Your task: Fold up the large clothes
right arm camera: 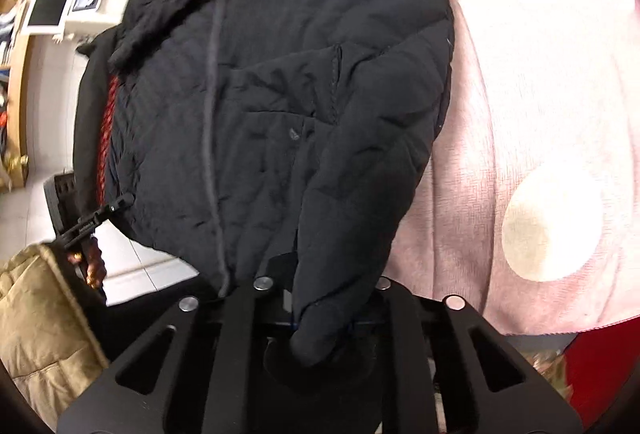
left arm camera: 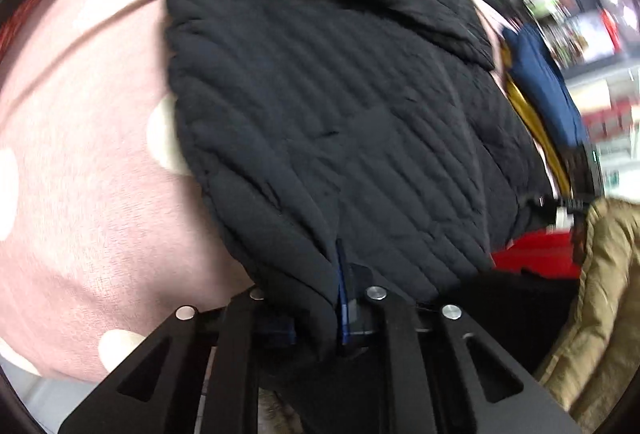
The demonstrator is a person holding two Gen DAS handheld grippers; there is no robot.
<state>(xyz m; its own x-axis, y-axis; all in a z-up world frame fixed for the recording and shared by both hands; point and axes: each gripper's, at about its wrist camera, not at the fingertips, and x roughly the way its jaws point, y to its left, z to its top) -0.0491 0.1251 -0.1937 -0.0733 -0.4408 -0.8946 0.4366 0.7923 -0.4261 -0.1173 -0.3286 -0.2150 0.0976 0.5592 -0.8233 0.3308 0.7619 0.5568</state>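
Two hand-held grippers pinch one black quilted puffer jacket [left arm camera: 340, 93] spread over the pink blanket with cream dots [left arm camera: 92, 173]: left hand-held gripper [left arm camera: 320, 308] clamps its hem, right hand-held gripper [right arm camera: 320, 298] nips a cuff.

Pink blanket [left arm camera: 80, 193] with large white dots, spread as the carrying surface. Directly on it, a black quilted jacket [left arm camera: 340, 105], covering the middle. Beyond the jacket's far edge, a navy garment [left arm camera: 540, 81]. Just beside the jacket's near hem, a tan quilted coat [right arm camera: 36, 318].
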